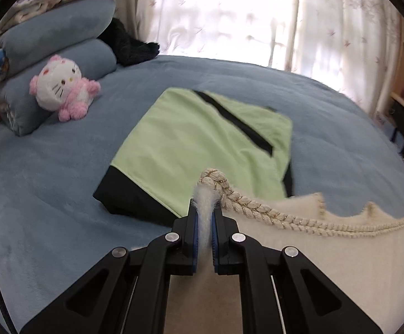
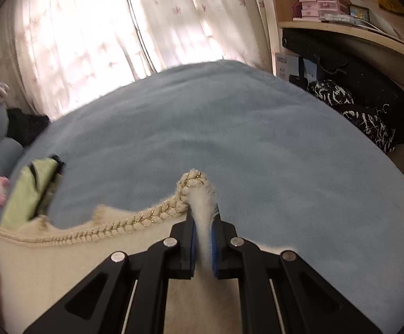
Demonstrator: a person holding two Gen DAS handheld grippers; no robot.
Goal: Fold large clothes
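Observation:
A cream fuzzy garment [image 1: 327, 253] with a braided, gold-flecked trim hangs stretched between my two grippers above the blue bed. My left gripper [image 1: 205, 211] is shut on one corner of its trimmed edge. My right gripper [image 2: 204, 217] is shut on the other corner; the cloth [image 2: 62, 264] runs off to the left. A folded light-green garment [image 1: 202, 142] with black bands lies on the bed beyond the left gripper, and shows at the left of the right wrist view [image 2: 32, 192].
The blue bed cover [image 2: 229, 128] spreads ahead. Blue pillows [image 1: 62, 41] and a pink-and-white plush cat [image 1: 62, 86] sit at the left, with a black item [image 1: 129, 44] behind. Curtains [image 1: 229, 14] hang at the far side. A shelf [image 2: 349, 30] and dark bags [image 2: 368, 105] stand at the right.

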